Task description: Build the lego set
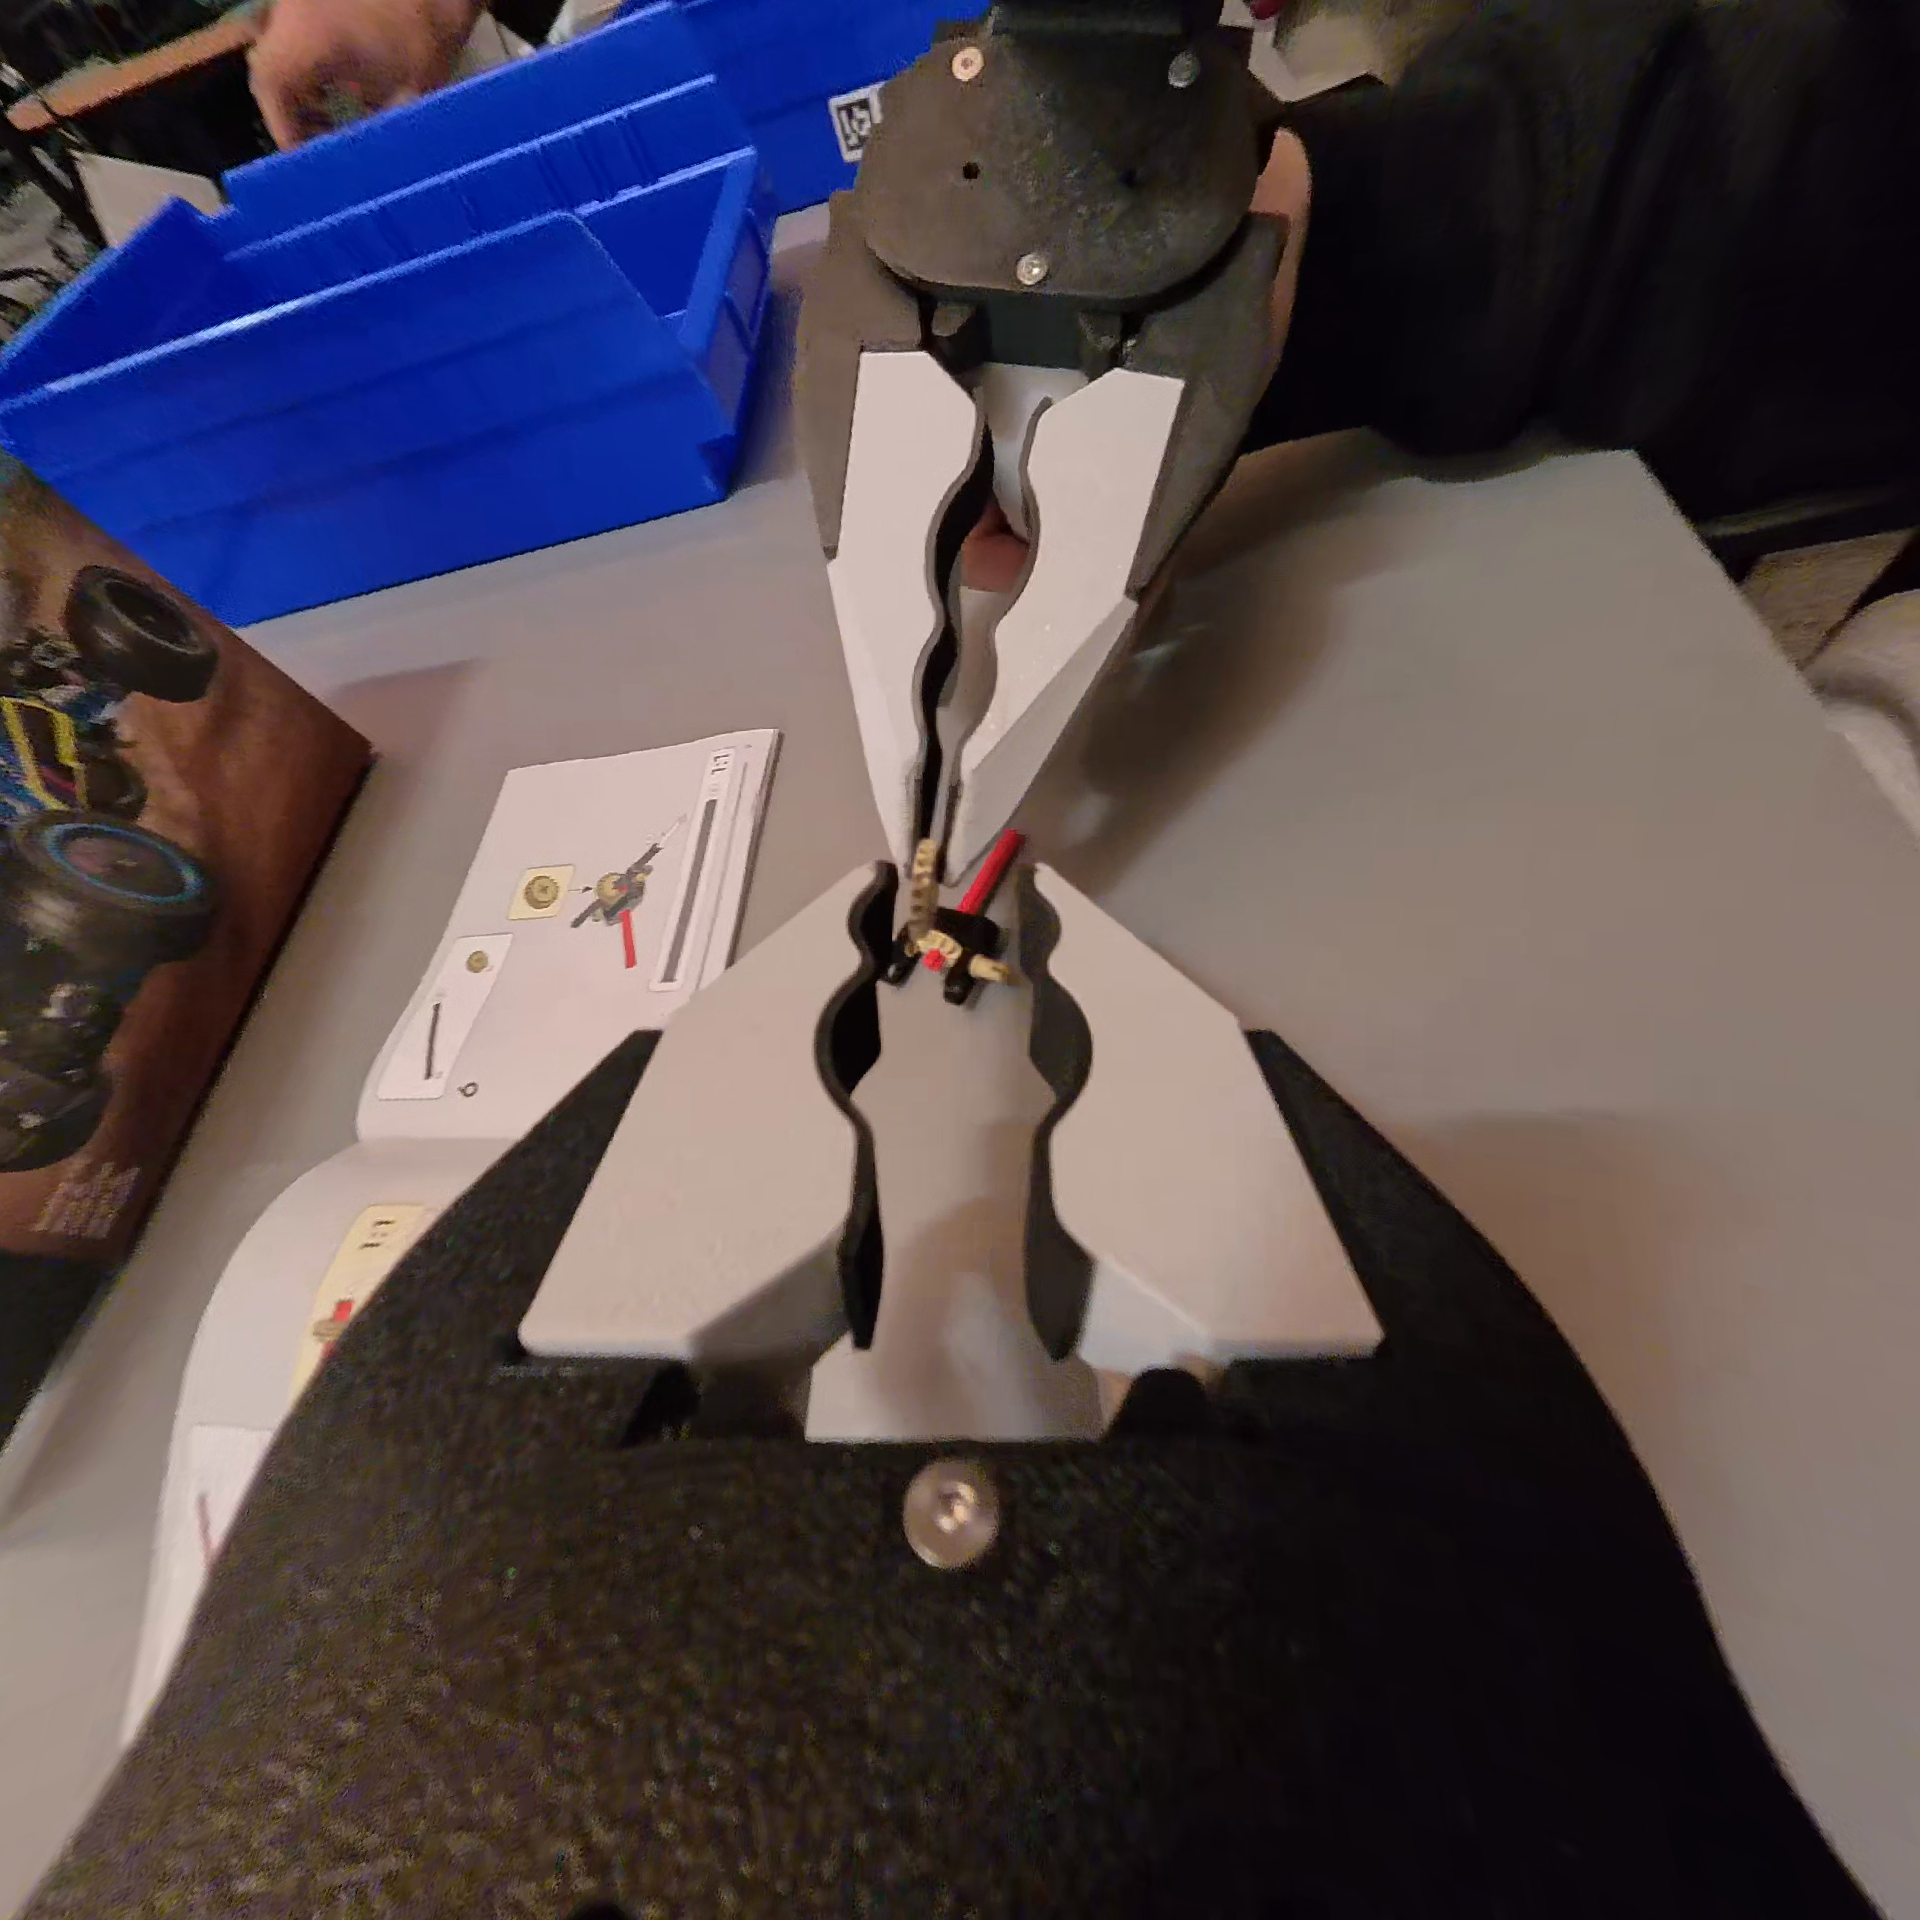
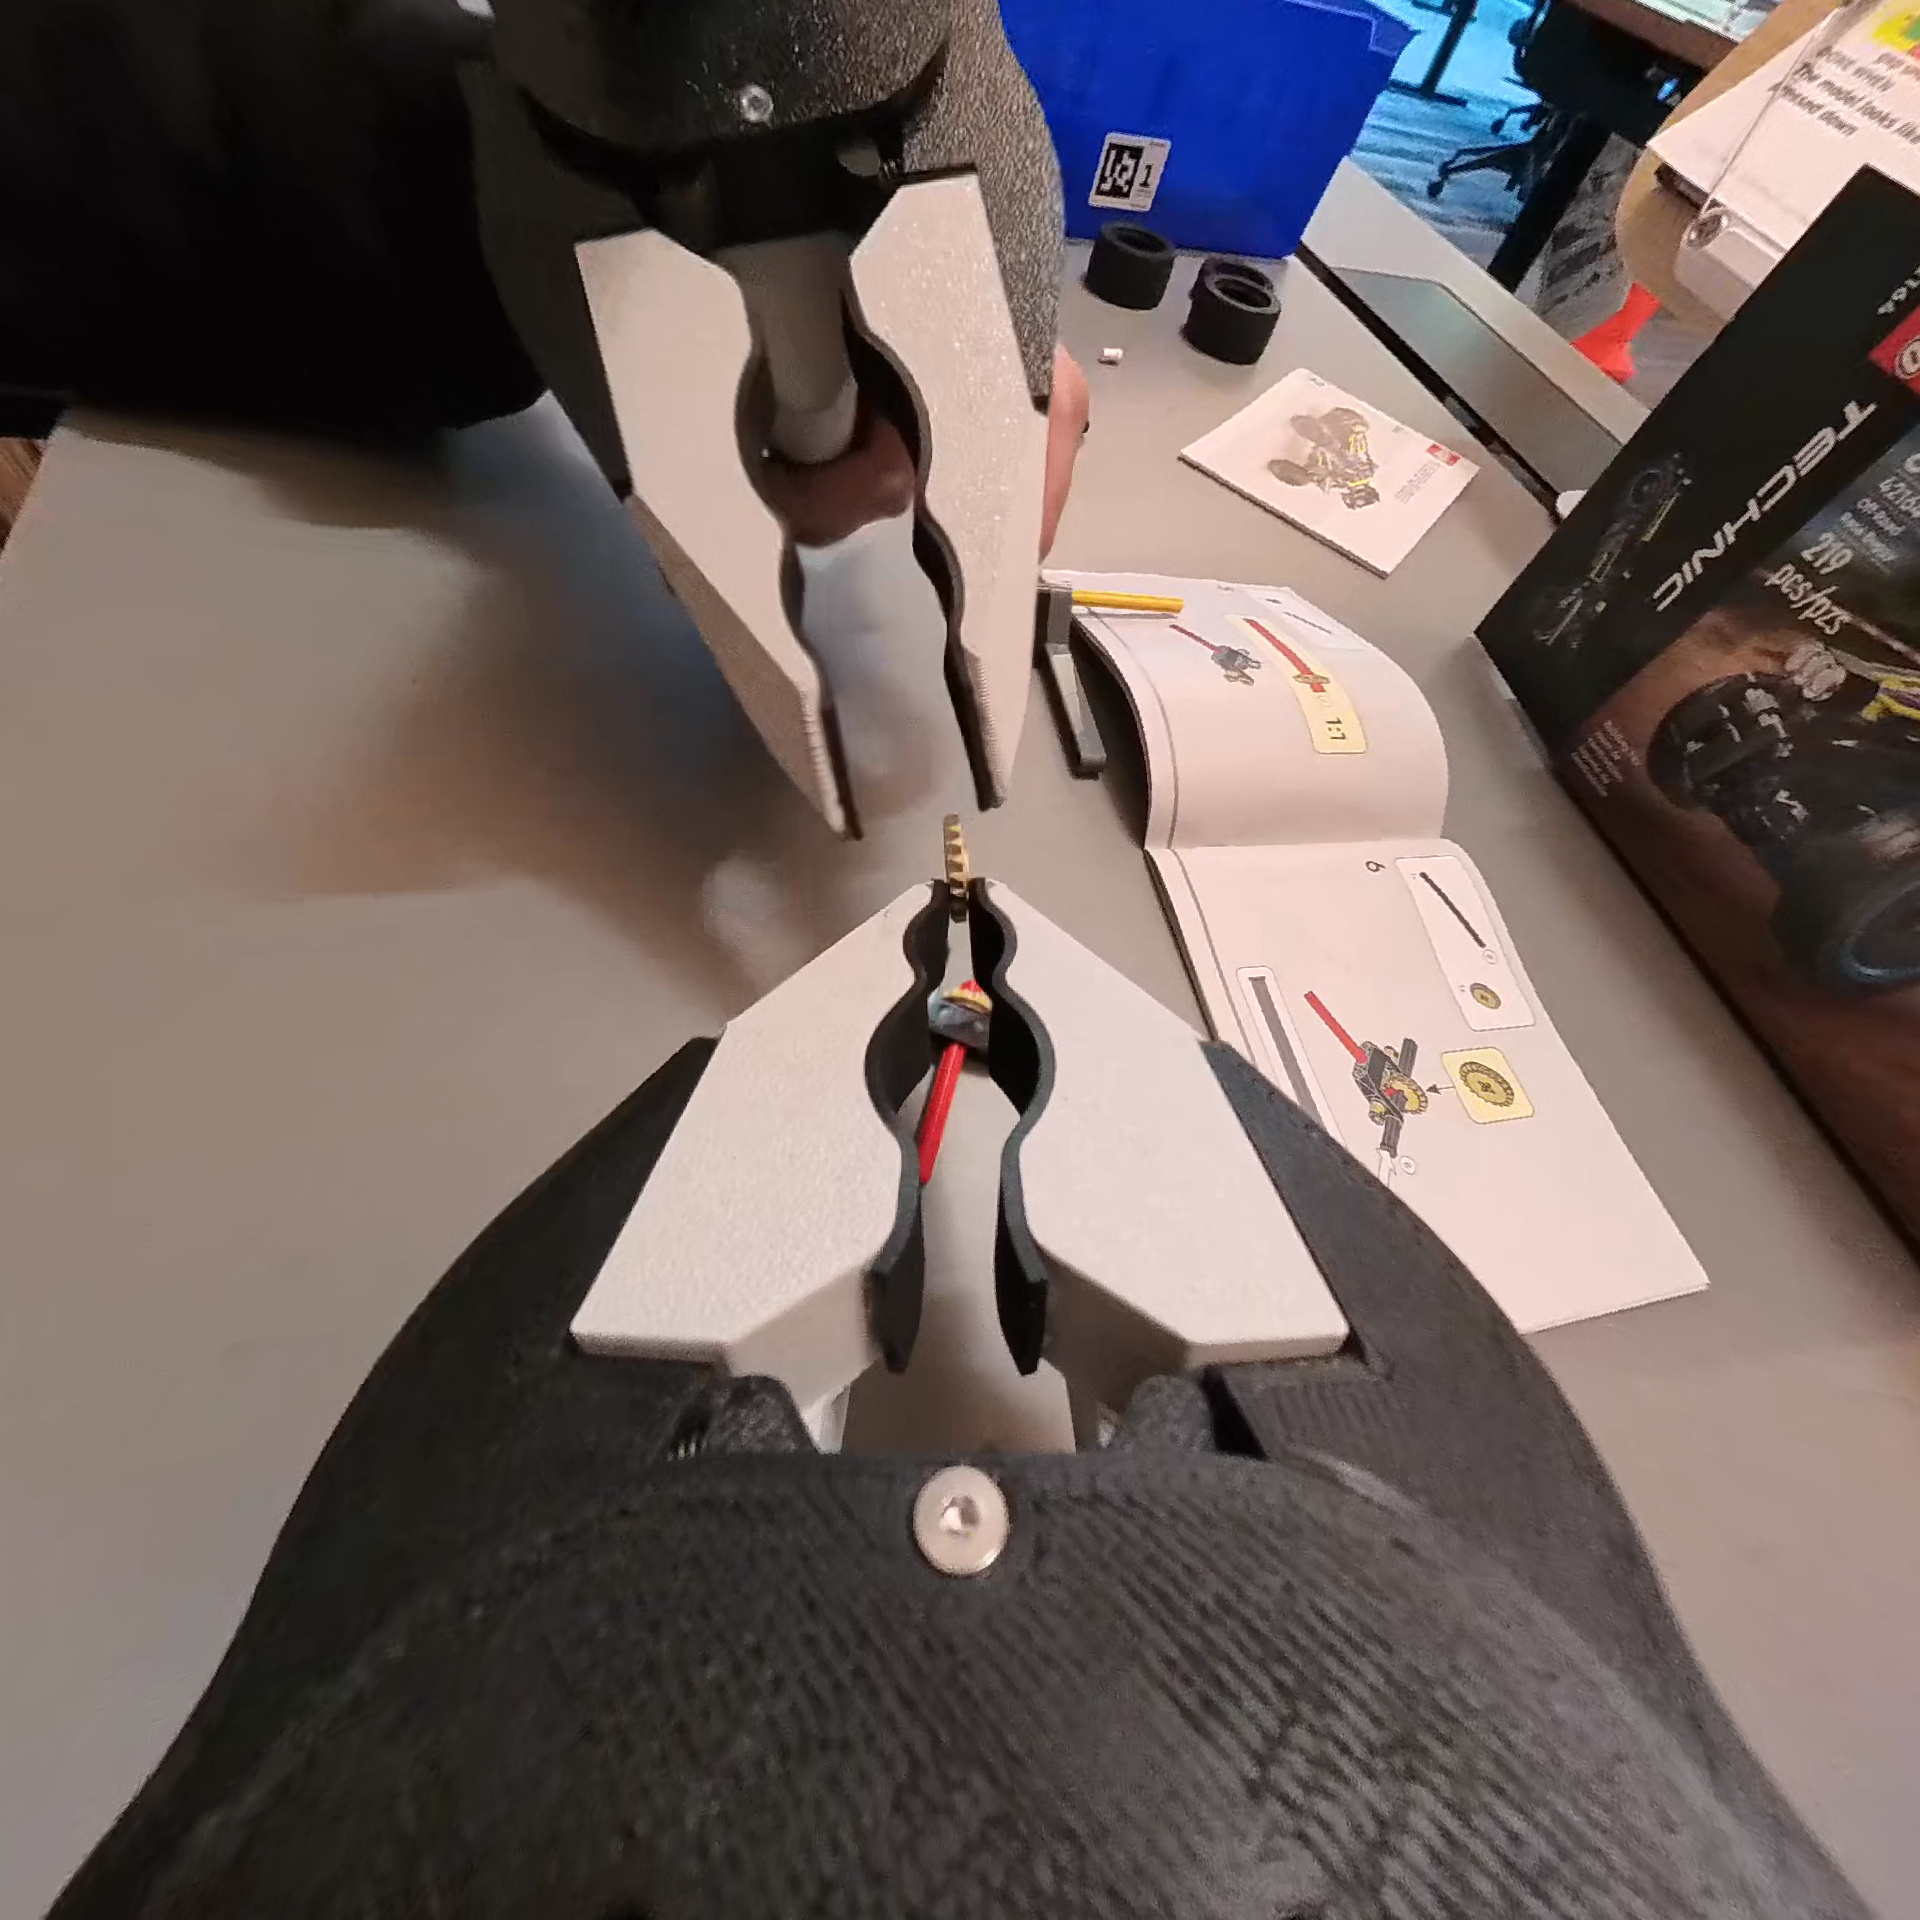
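My right gripper [image 2: 954,891] is shut on a tan gear [image 2: 952,857] that sticks out past its fingertips. The gear belongs to a small black assembly [image 2: 961,1023] with a red axle [image 2: 940,1107], which lies in the hollow between the right fingers. In the left wrist view the right gripper [image 1: 935,831] comes down from above with the tan gear [image 1: 923,878] pinched at its tips. The assembly [image 1: 951,948] hangs between my left gripper's [image 1: 961,888] fingers, which stand apart and do not press on it. In the right wrist view the left gripper [image 2: 914,810] is open just beyond the gear.
An open instruction booklet [image 2: 1403,1039] lies on the grey table [image 2: 312,831], with the set's box [image 2: 1766,675] beside it. Blue bins [image 1: 416,343] stand at the back. Black tyres [image 2: 1226,307], a second booklet [image 2: 1330,468], a yellow axle [image 2: 1127,601] and a grey beam [image 2: 1070,686] lie farther off. My two grippers' fingertips are within a few centimetres of each other.
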The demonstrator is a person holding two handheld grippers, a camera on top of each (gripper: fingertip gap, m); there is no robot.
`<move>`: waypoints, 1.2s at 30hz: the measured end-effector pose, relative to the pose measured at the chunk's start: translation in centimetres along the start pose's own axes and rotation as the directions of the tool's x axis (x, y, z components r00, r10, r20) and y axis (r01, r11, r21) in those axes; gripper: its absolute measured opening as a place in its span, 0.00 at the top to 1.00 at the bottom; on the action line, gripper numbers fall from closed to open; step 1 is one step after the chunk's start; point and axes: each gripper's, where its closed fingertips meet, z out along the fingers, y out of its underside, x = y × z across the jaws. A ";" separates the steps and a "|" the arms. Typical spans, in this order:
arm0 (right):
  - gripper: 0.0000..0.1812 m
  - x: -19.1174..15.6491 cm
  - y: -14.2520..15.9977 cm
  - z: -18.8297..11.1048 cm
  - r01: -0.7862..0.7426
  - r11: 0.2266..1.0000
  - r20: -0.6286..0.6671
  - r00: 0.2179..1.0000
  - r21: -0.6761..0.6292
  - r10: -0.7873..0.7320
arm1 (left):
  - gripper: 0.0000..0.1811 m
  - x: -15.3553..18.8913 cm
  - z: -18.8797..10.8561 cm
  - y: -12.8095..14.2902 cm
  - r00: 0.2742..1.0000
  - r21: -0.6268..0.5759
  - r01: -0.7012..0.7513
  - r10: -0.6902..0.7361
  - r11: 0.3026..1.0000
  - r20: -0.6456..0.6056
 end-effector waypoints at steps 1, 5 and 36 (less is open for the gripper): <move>0.99 0.1 0.0 0.0 -0.002 1.000 -0.007 1.000 -0.002 0.002 | 0.90 0.1 0.0 0.0 1.000 0.001 0.013 -0.013 1.000 -0.016; 0.99 -0.3 0.2 0.1 0.000 1.000 0.018 1.000 -0.004 0.000 | 1.00 -0.5 0.2 0.1 1.000 -0.004 -0.002 0.002 1.000 0.017; 0.82 0.7 3.1 -0.4 0.027 0.990 0.022 0.999 -0.136 -0.024 | 0.94 -1.6 1.7 6.0 0.994 -0.365 -0.003 -0.038 0.931 -0.105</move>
